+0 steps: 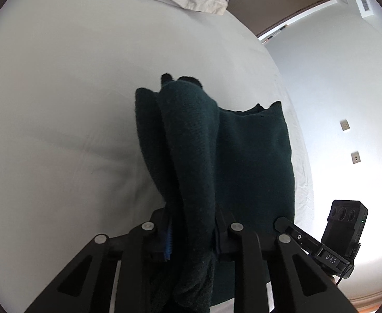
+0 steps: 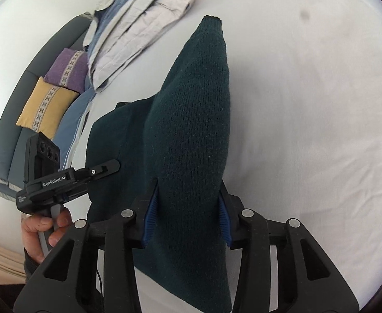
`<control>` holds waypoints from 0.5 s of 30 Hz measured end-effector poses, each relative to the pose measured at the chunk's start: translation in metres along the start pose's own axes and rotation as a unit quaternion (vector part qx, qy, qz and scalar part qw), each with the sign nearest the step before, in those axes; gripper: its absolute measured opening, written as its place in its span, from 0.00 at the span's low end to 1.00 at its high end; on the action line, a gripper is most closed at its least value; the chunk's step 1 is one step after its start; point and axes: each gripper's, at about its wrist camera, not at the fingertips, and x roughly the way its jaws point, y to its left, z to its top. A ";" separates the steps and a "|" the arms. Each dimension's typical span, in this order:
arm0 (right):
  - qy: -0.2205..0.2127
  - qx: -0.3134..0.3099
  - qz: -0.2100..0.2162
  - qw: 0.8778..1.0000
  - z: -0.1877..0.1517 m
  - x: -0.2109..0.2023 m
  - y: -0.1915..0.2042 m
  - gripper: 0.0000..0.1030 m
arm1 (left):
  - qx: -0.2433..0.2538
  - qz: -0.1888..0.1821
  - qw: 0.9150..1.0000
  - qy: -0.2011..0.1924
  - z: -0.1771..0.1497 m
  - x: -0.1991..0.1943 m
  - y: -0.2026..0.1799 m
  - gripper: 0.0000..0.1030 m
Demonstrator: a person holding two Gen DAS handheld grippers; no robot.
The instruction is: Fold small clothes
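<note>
Left wrist: left hand-held gripper [image 1: 192,230] pinches sweater [image 1: 253,156] | right hand-held gripper [image 2: 188,208] same | tips hidden

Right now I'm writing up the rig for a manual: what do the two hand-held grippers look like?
Both are matte black, with angular linkage arms joined by round silver pins and ribbed blue pads inside the fingers. The left hand-held gripper carries white "GenRobot.AI" lettering; the right hand-held gripper has a three-lens camera block and a thin black cable.
</note>
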 end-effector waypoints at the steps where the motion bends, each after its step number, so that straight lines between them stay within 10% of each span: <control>1: -0.004 -0.002 0.003 1.000 -0.005 -0.009 0.005 0.36 | 0.006 -0.001 1.000 0.001 -0.006 -0.005 -0.006 0.23; 15: -0.048 0.007 0.024 0.999 -0.133 -0.137 0.007 0.36 | 0.078 -0.020 0.997 0.004 -0.129 -0.046 -0.071 0.23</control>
